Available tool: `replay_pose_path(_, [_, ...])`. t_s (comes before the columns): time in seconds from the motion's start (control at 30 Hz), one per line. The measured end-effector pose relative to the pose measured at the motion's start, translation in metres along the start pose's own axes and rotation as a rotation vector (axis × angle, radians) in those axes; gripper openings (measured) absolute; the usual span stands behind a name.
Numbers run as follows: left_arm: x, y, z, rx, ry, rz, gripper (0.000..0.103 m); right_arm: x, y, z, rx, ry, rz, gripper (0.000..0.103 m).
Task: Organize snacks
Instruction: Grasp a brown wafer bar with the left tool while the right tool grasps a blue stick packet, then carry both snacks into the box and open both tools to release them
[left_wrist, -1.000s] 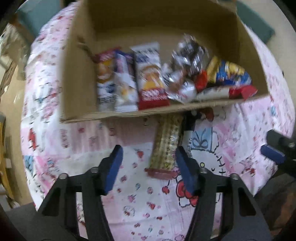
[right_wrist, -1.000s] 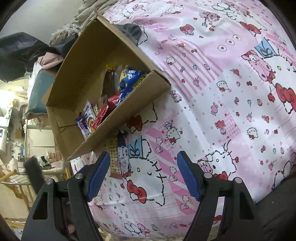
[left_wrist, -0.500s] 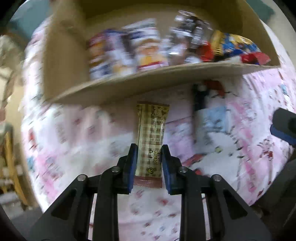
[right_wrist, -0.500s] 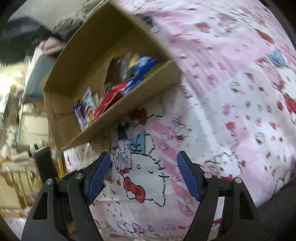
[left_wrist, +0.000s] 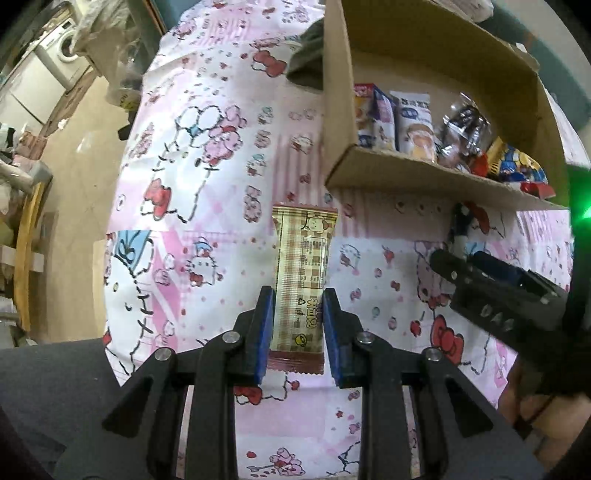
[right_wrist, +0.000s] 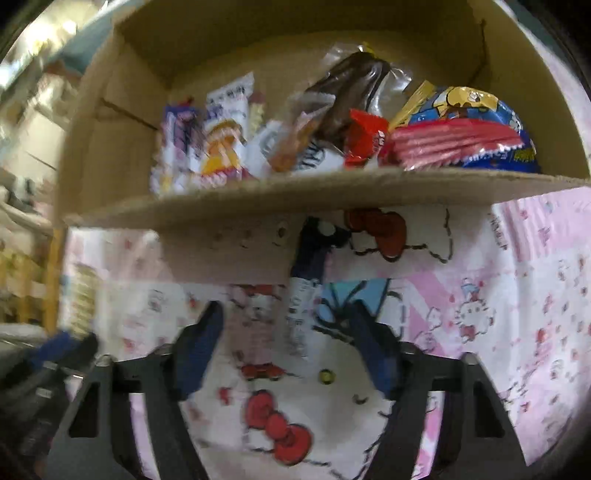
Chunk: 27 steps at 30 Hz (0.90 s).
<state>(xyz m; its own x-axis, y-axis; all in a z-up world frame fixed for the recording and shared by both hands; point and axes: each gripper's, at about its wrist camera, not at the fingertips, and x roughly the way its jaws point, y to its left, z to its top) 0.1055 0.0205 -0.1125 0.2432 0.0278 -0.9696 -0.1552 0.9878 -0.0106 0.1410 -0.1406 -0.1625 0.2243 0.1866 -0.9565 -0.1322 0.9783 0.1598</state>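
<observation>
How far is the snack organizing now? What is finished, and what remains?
Mostly done: many wrapped snacks already stand in the brown cardboard box. In hand: the left claw is shut on the beige checked snack bar, not yet in the box. Left: the dark blue and white snack stick lies on the pink cartoon-print cloth in front of the box, with the open right claw around it.
</observation>
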Motion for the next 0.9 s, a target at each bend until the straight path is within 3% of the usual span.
replay_pose_path(0.03, [0.001,0.001,0.000,-0.002,-0.002,0.004,0.022,0.000,0.001,-0.001,-0.014,0.002,-0.014,0.020])
replay_pose_path(0.37, [-0.002,-0.003,-0.005,-0.019,-0.008,-0.018,0.022,-0.034,-0.024,-0.022,0.094,0.020,0.140,0.020])
replay_pose_path(0.53, [-0.016,0.004,-0.007,-0.048,-0.042,-0.039,0.022,-0.069,-0.032,-0.033,0.174,0.007,0.285,0.020])
replay_pose_path(0.67, [-0.033,0.009,-0.006,-0.102,-0.090,-0.065,0.022,-0.102,-0.030,-0.036,0.170,-0.049,0.351,0.020])
replay_pose_path(0.9, [-0.087,0.001,0.013,-0.091,-0.266,-0.108,0.022,-0.153,-0.030,-0.015,0.105,-0.227,0.392,0.020])
